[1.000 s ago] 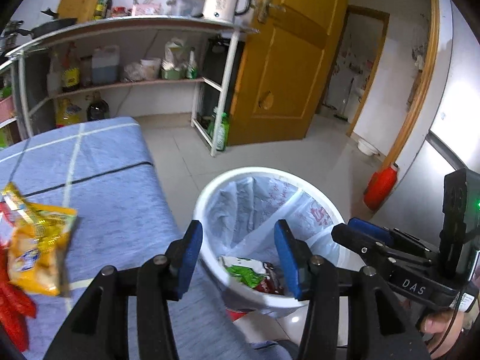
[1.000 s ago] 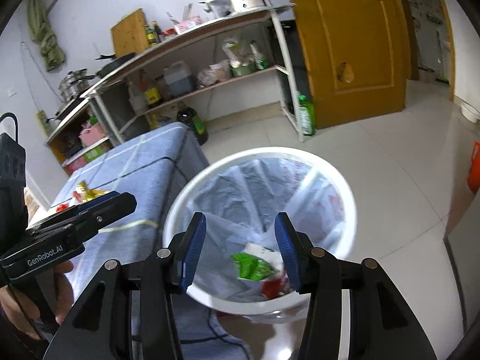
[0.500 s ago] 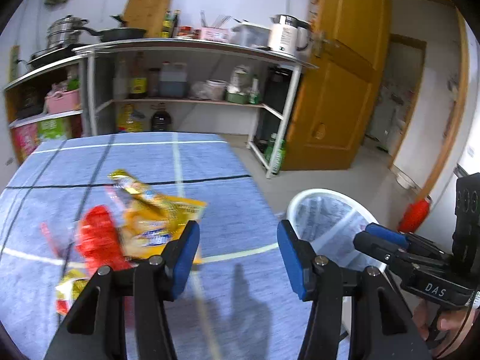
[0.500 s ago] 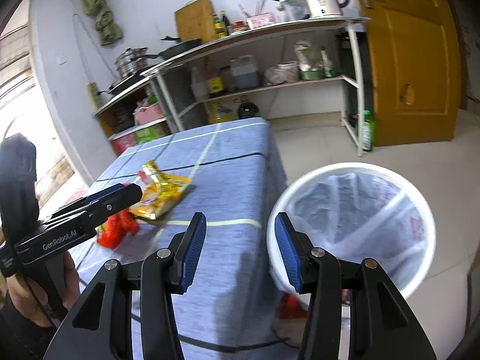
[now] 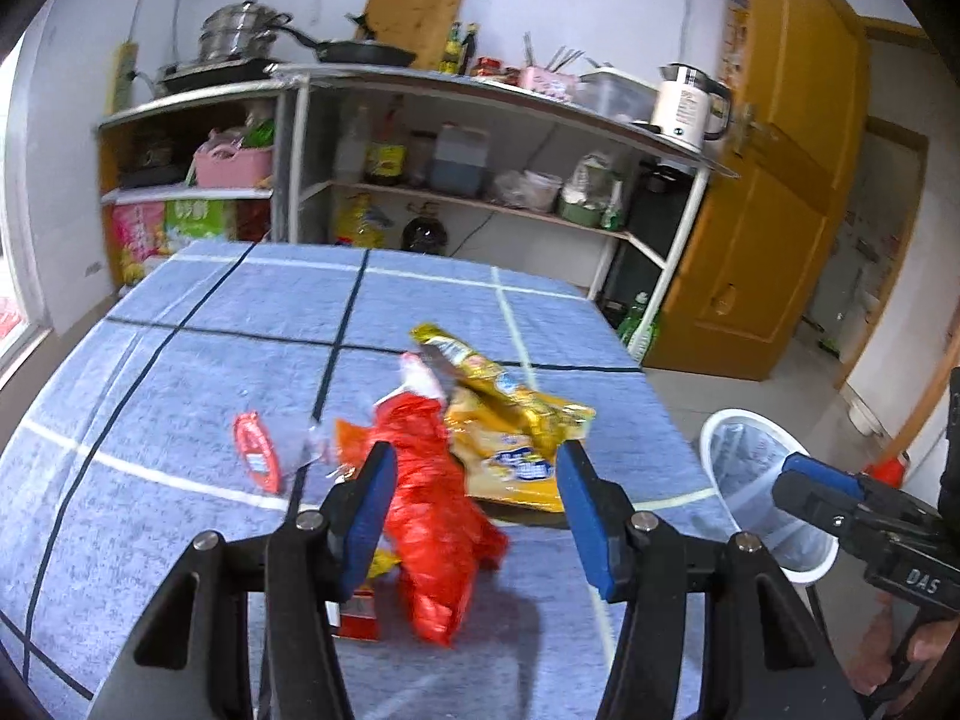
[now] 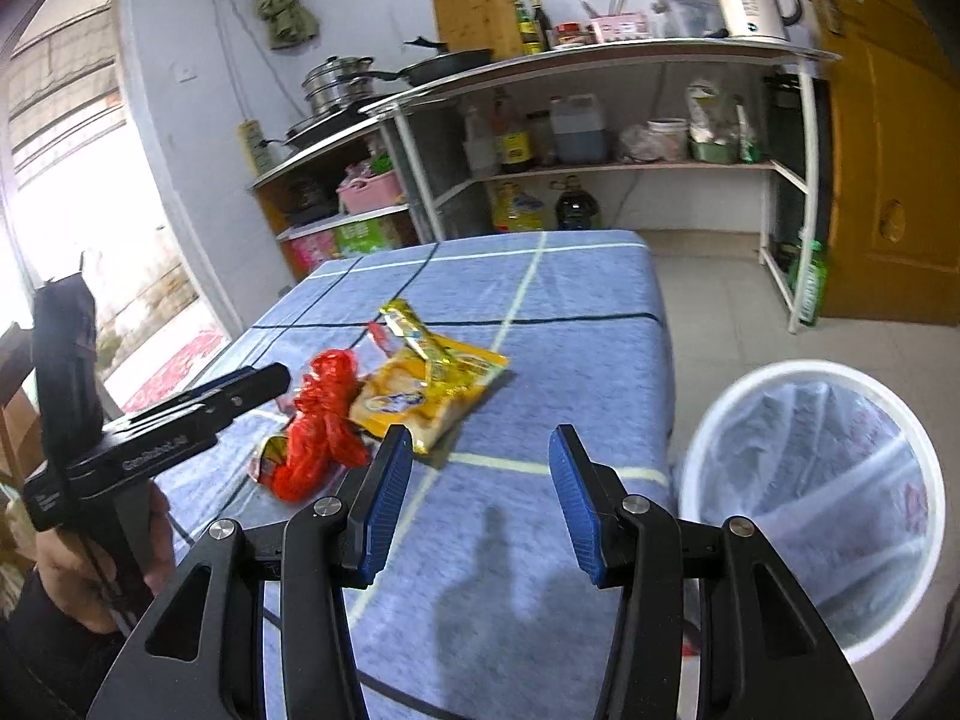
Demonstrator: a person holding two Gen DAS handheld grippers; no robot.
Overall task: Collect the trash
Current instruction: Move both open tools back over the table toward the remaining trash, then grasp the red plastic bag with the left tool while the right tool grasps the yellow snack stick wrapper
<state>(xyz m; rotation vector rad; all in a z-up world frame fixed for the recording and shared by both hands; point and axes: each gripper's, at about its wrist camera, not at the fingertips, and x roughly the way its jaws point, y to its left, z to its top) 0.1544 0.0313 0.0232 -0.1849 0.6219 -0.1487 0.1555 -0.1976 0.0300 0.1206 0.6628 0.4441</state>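
A pile of trash lies on the blue checked tablecloth (image 5: 180, 396): a crumpled red plastic bag (image 5: 435, 516), a yellow snack packet (image 5: 510, 450), a gold wrapper (image 5: 474, 360) and a small red wrapper (image 5: 255, 459). My left gripper (image 5: 477, 510) is open and empty, just above the red bag. My right gripper (image 6: 480, 501) is open and empty over the cloth, right of the red bag (image 6: 321, 420) and yellow packet (image 6: 420, 396). A white bin with a clear liner (image 6: 816, 480) stands on the floor right of the table; it also shows in the left wrist view (image 5: 762, 492).
A metal shelf rack (image 5: 480, 138) with pots, bottles and a white kettle (image 5: 684, 105) stands behind the table. A wooden door (image 5: 780, 210) is at the right. A green bottle (image 6: 810, 282) stands on the floor by the rack.
Both grippers swung left from above the bin to over the table. The trash pile is now in front of the left gripper, and the bin sits at the right edge.
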